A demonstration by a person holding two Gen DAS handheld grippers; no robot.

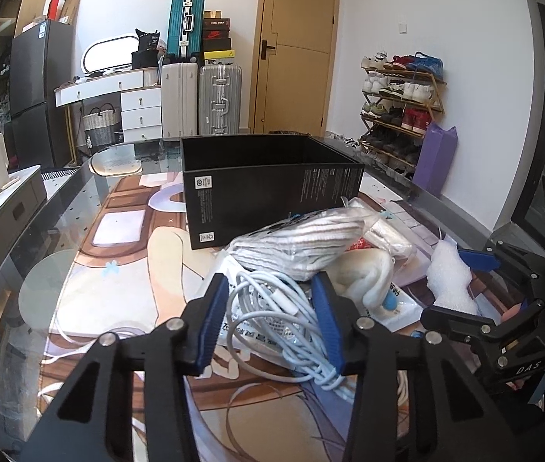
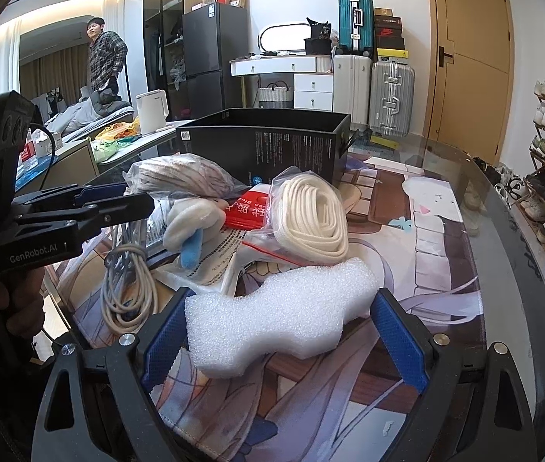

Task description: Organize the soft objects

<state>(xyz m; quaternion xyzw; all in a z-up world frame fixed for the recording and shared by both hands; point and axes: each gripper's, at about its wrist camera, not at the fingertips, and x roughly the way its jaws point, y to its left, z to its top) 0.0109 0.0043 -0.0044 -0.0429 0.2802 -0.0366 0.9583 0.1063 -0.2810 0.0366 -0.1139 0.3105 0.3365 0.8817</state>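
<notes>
An open black box [image 1: 268, 181] stands on the table behind a pile of soft things; it also shows in the right wrist view [image 2: 272, 146]. My left gripper [image 1: 272, 308] is open, its jaws either side of a coiled white cable [image 1: 272, 308], not clamped on it. A bagged striped cloth [image 1: 303, 238] lies just beyond. My right gripper [image 2: 278, 331] is open around a white foam piece [image 2: 284, 319] that lies between its fingers. A bagged cream rope [image 2: 311, 215], a plush toy [image 2: 191, 219] and a grey cable [image 2: 126, 285] lie ahead.
A printed mat [image 1: 126, 254] covers the glass table [image 1: 41, 208]. A red packet [image 2: 249, 208] and papers lie in the pile. A shoe rack [image 1: 399, 104] and a purple bag [image 1: 434, 158] stand at the right; suitcases [image 1: 199, 96] at the back. A person [image 2: 103, 57] stands far left.
</notes>
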